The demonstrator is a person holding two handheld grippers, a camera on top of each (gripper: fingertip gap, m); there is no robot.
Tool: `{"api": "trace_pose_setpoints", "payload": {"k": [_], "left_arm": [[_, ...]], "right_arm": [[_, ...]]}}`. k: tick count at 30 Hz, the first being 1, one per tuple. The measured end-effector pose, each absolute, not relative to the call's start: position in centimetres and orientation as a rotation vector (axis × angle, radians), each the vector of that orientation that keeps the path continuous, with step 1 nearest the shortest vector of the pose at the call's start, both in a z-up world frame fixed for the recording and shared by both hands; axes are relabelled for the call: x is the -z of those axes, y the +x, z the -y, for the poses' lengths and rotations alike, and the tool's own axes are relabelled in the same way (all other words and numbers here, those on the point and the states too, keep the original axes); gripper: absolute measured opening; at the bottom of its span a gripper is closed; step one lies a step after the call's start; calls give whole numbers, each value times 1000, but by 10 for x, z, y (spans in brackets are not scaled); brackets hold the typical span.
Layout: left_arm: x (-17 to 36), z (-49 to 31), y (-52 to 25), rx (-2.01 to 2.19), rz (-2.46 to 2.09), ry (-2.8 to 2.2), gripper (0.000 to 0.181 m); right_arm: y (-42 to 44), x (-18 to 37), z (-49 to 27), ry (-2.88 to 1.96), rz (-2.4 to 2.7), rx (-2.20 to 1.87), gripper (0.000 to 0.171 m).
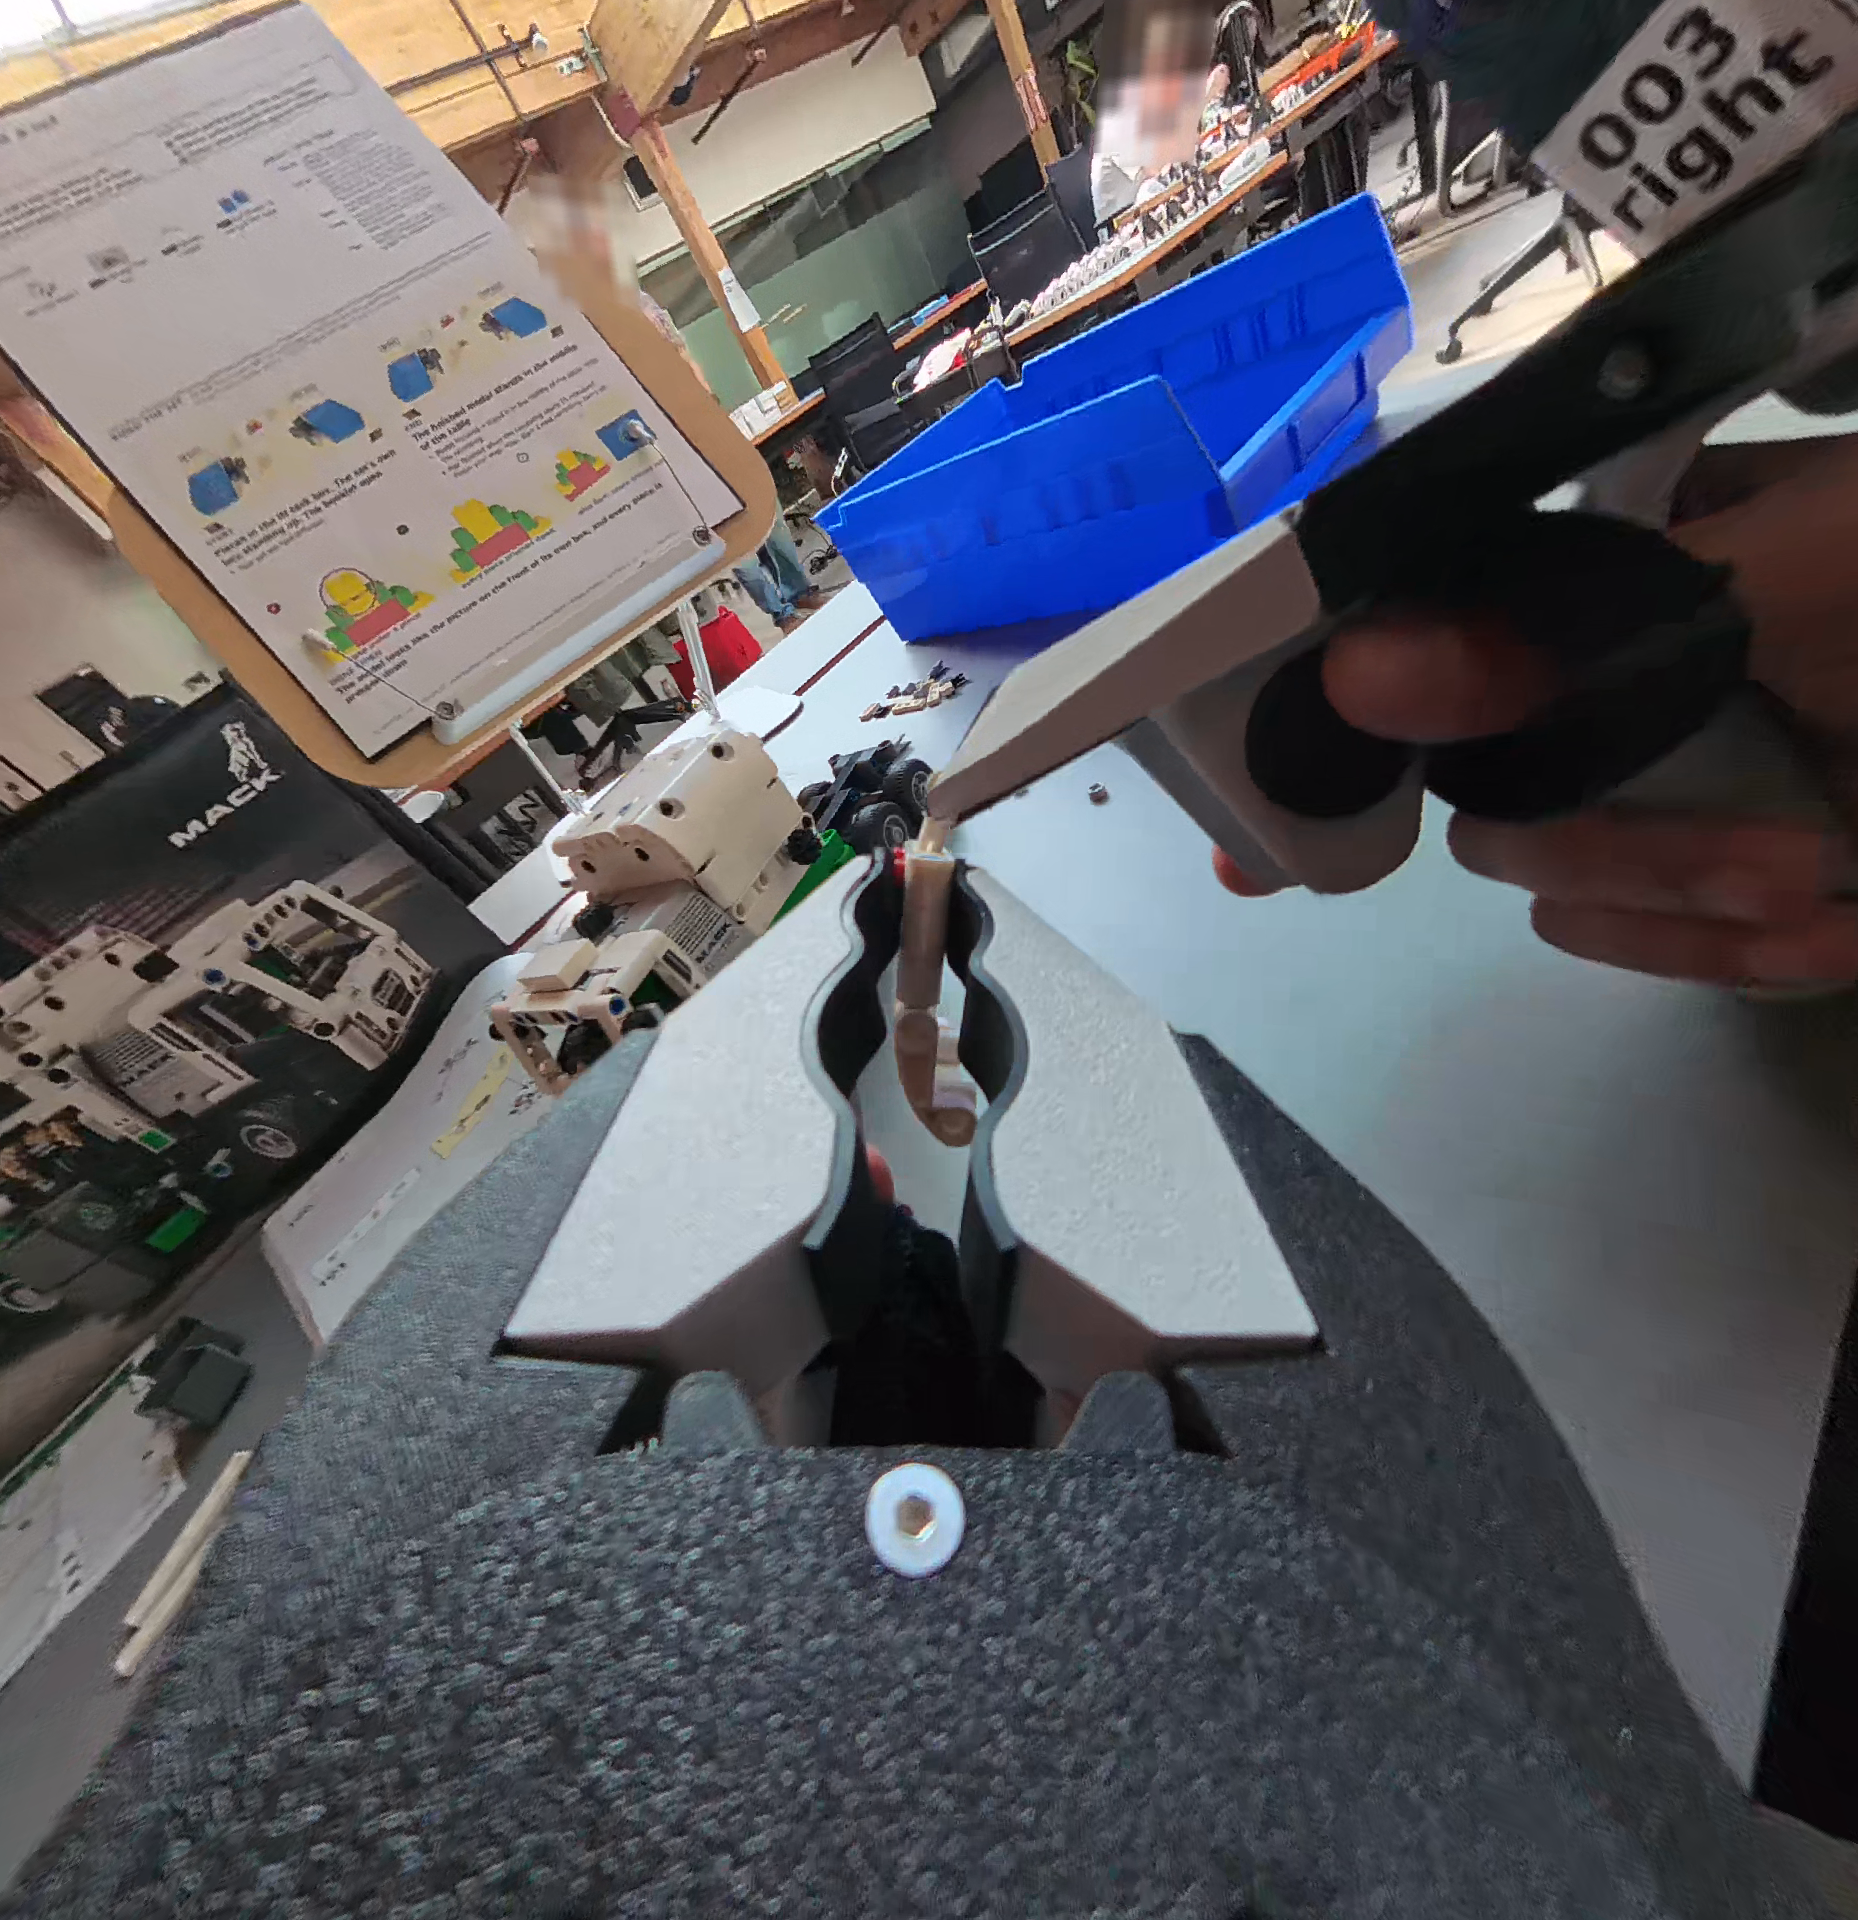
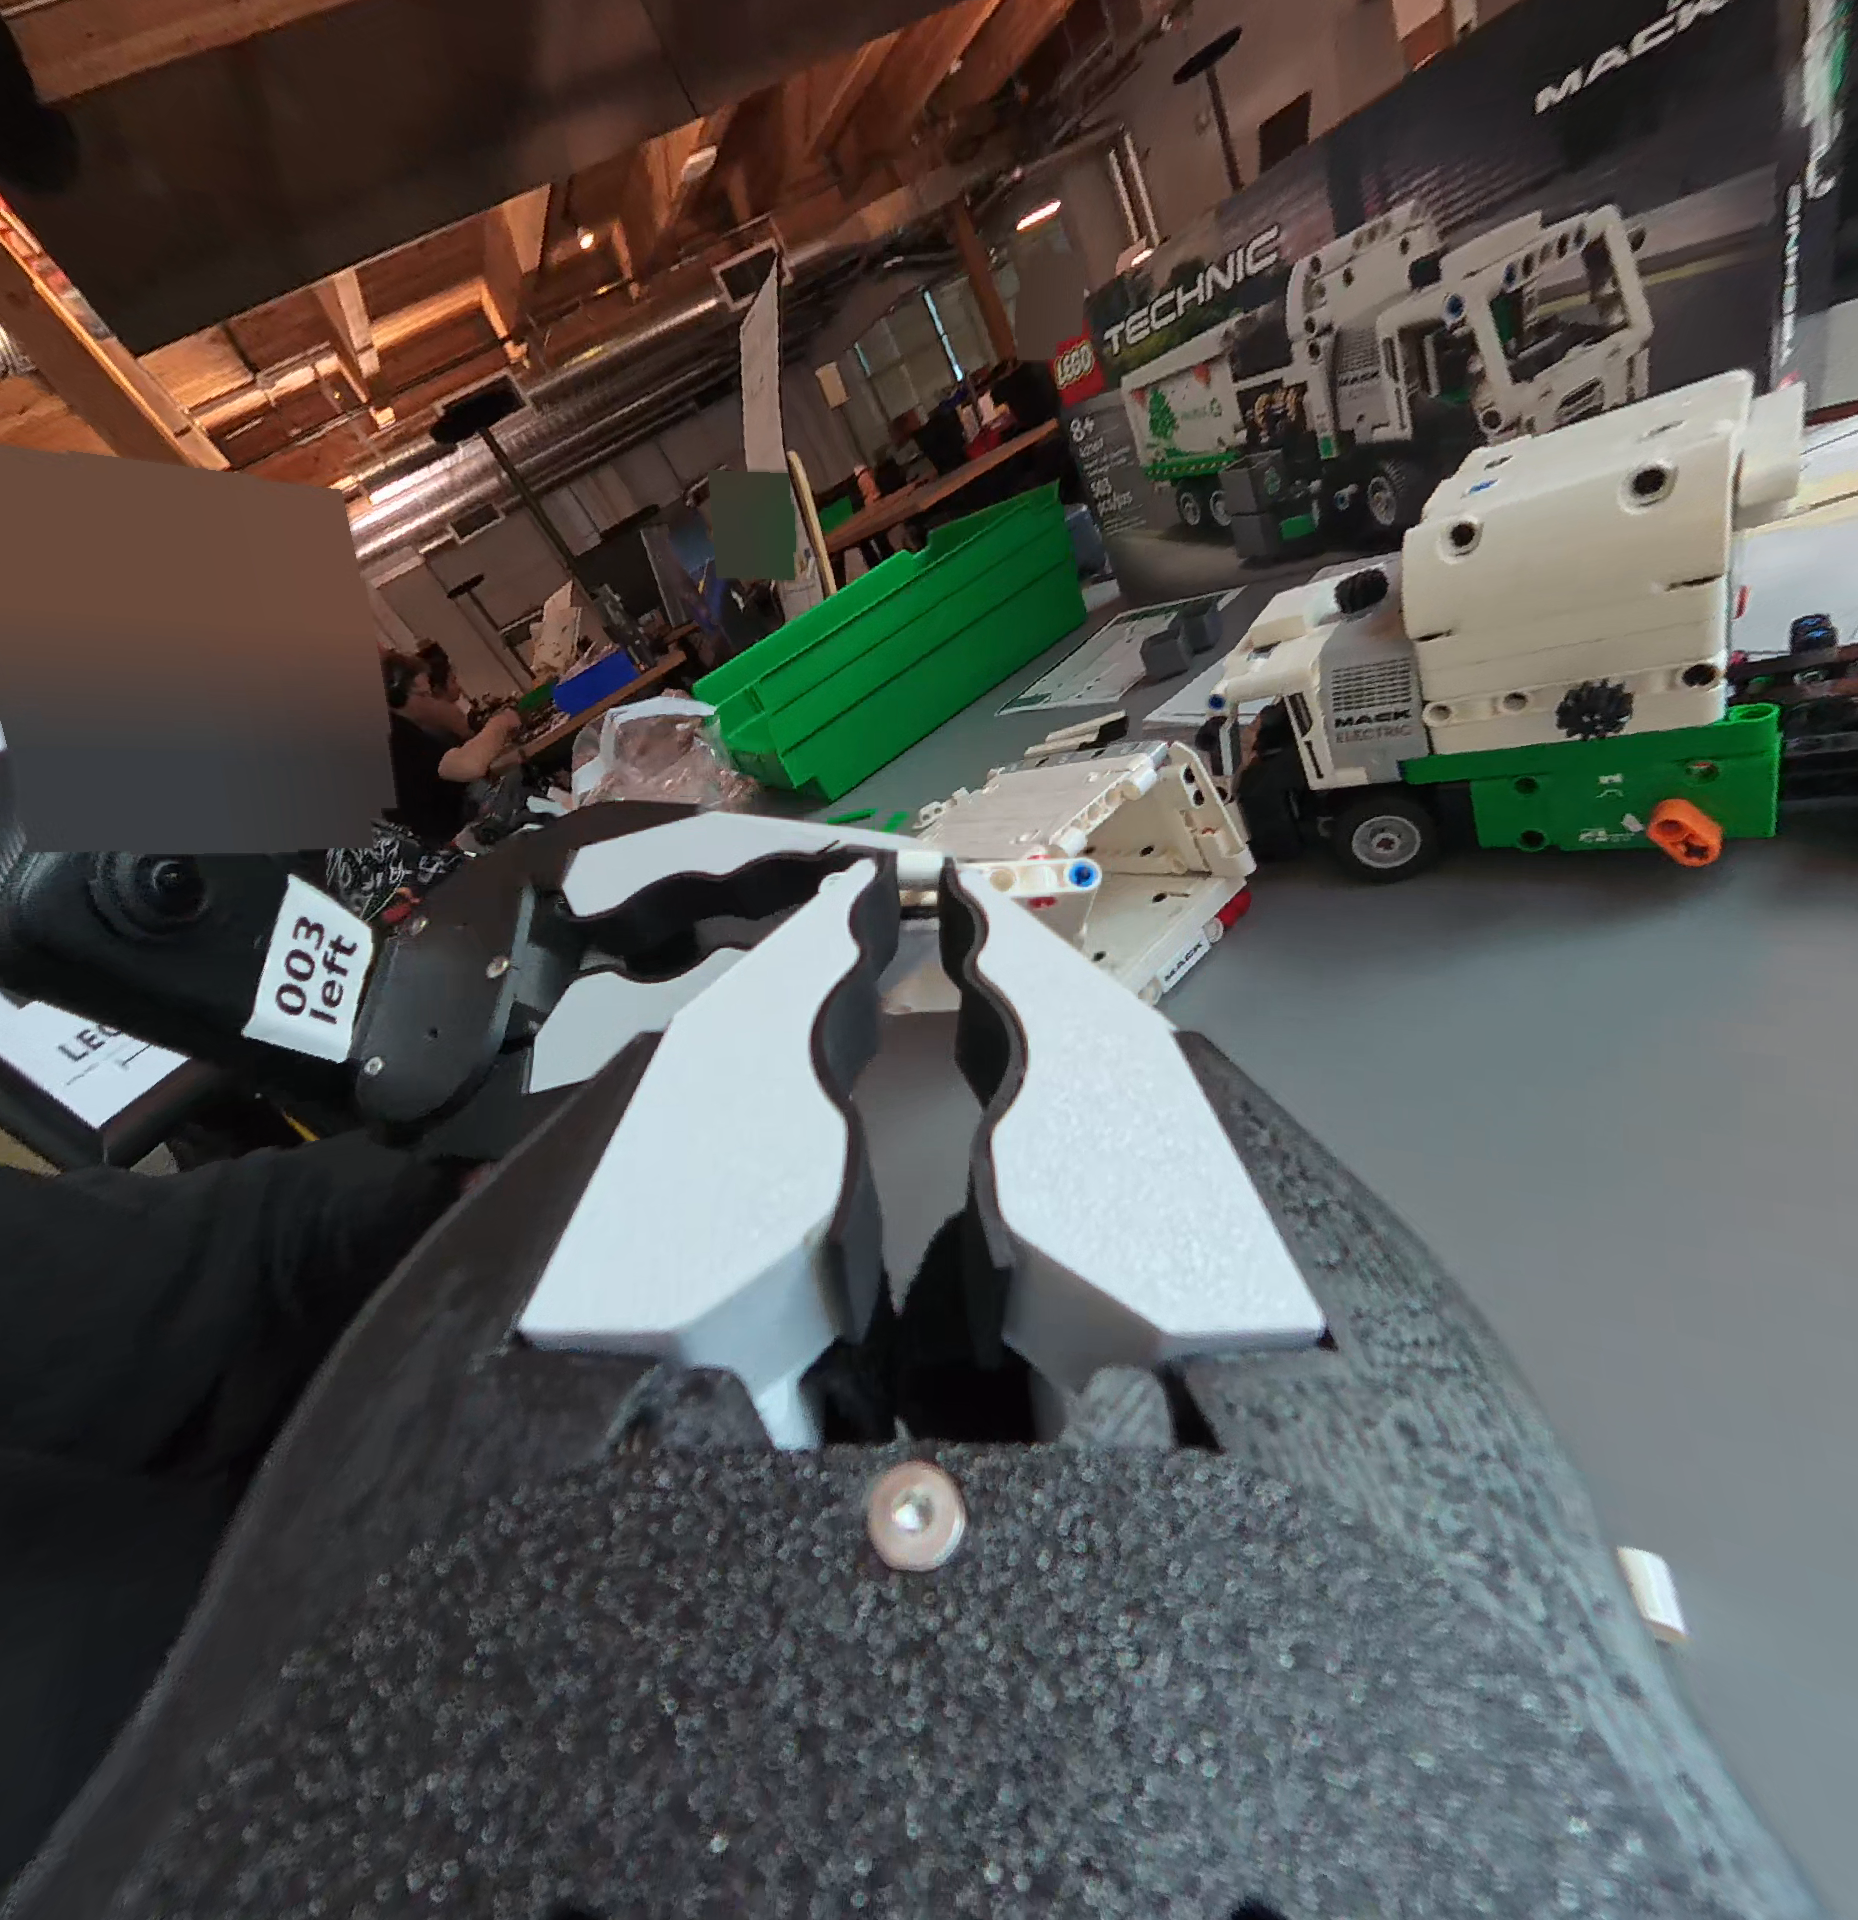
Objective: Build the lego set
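Note:
My left gripper (image 1: 920, 868) is shut on a slim tan Lego piece (image 1: 920, 956) that stands upright between its pads, with a red bit (image 1: 897, 862) at its top. My right gripper (image 1: 940, 808) comes in from the upper right, and its tips pinch a small tan pin (image 1: 935, 833) right at the top end of that piece. In the right wrist view my right gripper (image 2: 918, 873) is shut on the pin (image 2: 920, 869). The left gripper's fingers (image 2: 655, 873) reach in from the left and meet it there. Both are held above the grey table (image 2: 1476, 1143).
A partly built white and green truck (image 2: 1527, 675) stands ahead right, with a white panel assembly (image 2: 1112, 862) lying before it. The set's box (image 2: 1424, 312) and a green bin (image 2: 904, 644) stand behind. A blue bin (image 1: 1164, 468), loose small parts (image 1: 914, 691) and an instruction stand (image 1: 364, 416) are farther off. Left and right tips are no more than a few centimetres apart.

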State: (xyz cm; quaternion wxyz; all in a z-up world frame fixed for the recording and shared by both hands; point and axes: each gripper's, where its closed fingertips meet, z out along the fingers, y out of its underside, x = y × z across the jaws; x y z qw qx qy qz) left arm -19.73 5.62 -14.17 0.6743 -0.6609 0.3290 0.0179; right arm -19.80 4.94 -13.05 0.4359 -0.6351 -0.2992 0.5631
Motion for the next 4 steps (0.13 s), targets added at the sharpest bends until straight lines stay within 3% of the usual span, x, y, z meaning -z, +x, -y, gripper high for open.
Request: {"api": "trace_pose_setpoints", "payload": {"k": [1,4], "left_arm": [[143,-55,-197,-51,-755,-1485,5],[146,-55,-197,-84,-793,-1479,5]], "right_arm": [[-198,132,-49,-1593,753,-1419,6],[-197,135,-47,-1614,776,-1444,6]]}}
